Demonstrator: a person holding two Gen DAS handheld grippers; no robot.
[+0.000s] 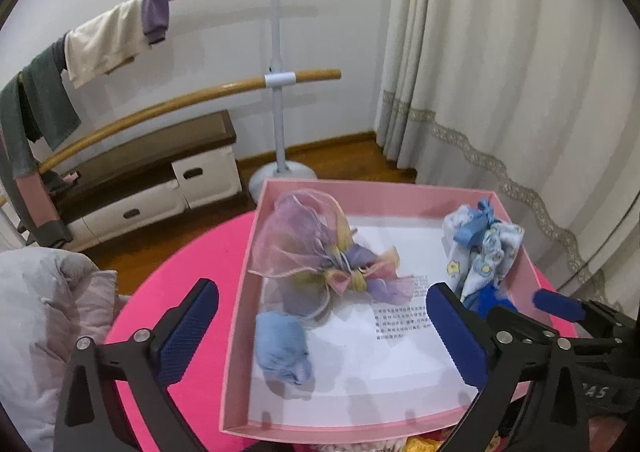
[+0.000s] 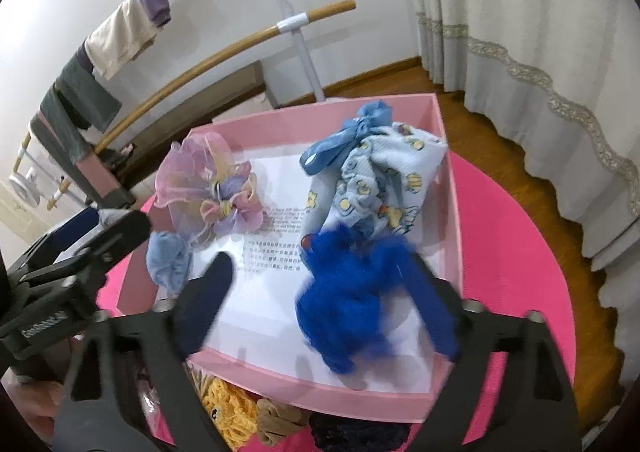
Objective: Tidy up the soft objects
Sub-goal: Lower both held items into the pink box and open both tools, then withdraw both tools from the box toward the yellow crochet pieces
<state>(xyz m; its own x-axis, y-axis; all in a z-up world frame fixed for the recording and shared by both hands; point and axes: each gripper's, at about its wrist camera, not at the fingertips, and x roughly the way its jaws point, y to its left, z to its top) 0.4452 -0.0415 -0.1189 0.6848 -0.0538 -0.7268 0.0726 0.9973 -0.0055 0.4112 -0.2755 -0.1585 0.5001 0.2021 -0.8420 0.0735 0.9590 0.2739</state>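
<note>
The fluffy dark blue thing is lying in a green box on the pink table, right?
Not quite: the box is pink, not green, as the right wrist view shows. The fluffy dark blue thing does lie in it, on the pink table.

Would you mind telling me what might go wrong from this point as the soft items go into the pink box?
1. The fuzzy blue scrunchie lies against one finger of the open right tool; its fibres may snag as the tool withdraws.
2. It sits against the printed cloth bundle, so crowding could tangle them.
3. The pink box reaches the round table's edge; a push might shift it.
</note>
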